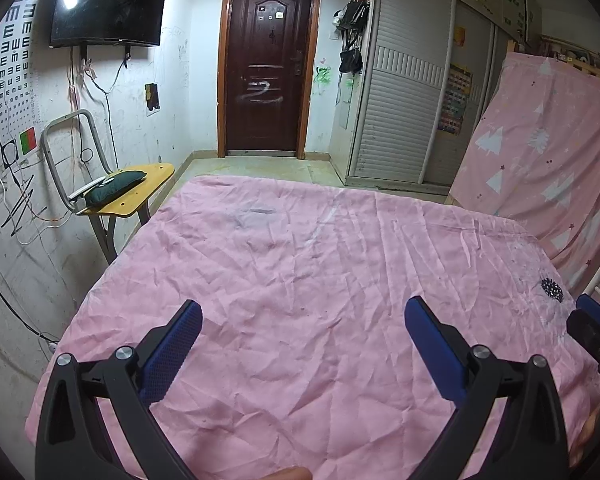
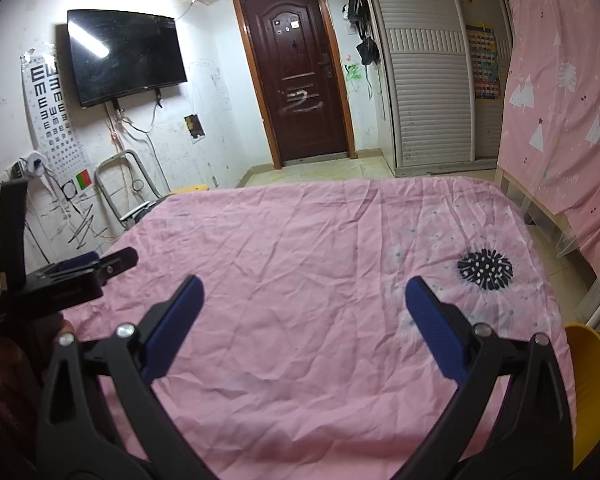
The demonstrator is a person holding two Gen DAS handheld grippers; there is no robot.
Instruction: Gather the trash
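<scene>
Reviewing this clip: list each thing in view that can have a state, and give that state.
left gripper: jaws open, holding nothing
right gripper: jaws open, holding nothing
door: closed
TV: screen dark
wardrobe doors: closed
pink sheet: spread flat, wrinkled, no trash visible on it

Black plastic left gripper (image 1: pixel 303 336), right gripper (image 2: pixel 304 316), blue textured jaws, silver pivot screws

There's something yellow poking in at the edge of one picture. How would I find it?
Start at the big pink sheet and follow it to the near right corner by the right gripper. Just beyond hangs a curved yellow rim, the only bright yellow thing there; I cannot tell what it is.
</scene>
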